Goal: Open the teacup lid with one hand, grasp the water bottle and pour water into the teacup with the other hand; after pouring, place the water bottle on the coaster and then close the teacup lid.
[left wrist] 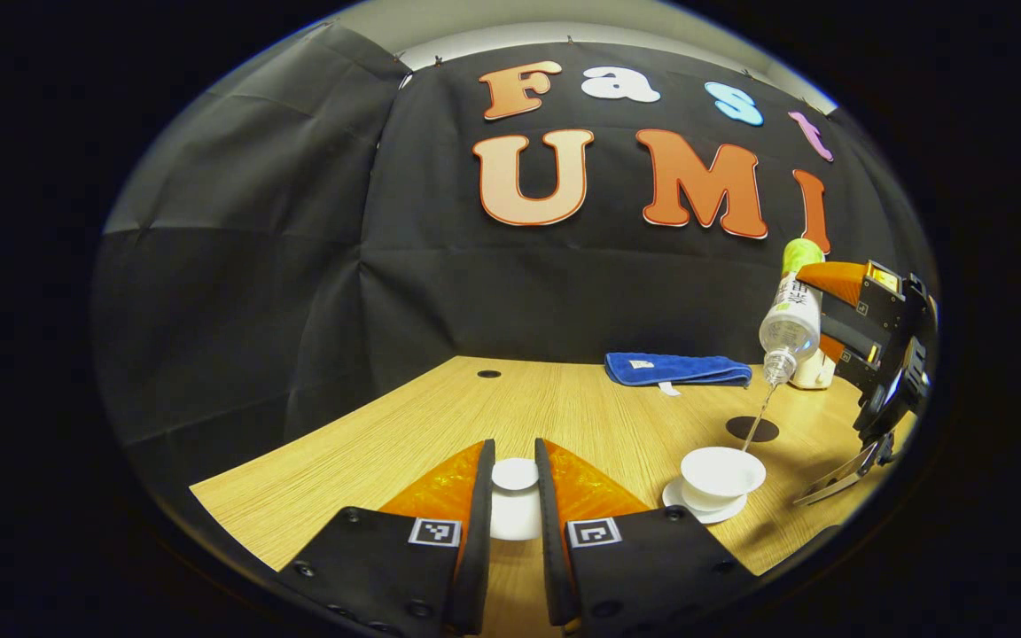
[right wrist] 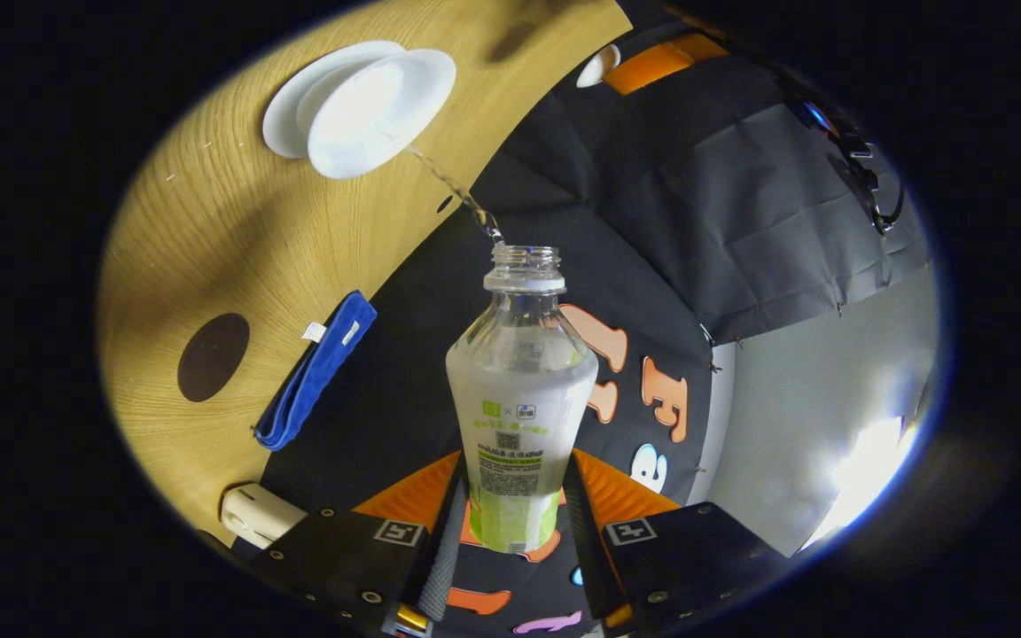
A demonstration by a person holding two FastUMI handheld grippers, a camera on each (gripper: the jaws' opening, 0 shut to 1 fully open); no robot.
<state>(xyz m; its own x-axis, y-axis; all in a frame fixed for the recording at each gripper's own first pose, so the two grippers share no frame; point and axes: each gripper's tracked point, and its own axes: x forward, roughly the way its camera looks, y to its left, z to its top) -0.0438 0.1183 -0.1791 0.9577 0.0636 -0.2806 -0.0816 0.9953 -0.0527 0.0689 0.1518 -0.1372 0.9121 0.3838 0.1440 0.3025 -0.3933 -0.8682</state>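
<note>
In the left gripper view, my left gripper (left wrist: 513, 470) is shut on the white teacup lid (left wrist: 515, 516), held just above the wooden table (left wrist: 564, 408). To its right the open white teacup (left wrist: 721, 471) stands on its saucer (left wrist: 686, 507). Above it my right gripper (left wrist: 818, 312) holds the clear water bottle (left wrist: 785, 332) tipped neck-down, and a thin stream of water (left wrist: 757, 418) falls into the cup. In the right gripper view, my right gripper (right wrist: 516, 461) is shut on the uncapped bottle (right wrist: 521, 372), its stream reaching the teacup (right wrist: 382, 106). The dark round coaster (right wrist: 213, 357) lies bare.
A folded blue cloth (left wrist: 677, 369) lies at the table's far side, with a small cream-coloured object (left wrist: 812, 374) to its right behind the bottle. The coaster (left wrist: 752, 429) sits just beyond the teacup. A small hole (left wrist: 489, 374) marks the tabletop near the back edge.
</note>
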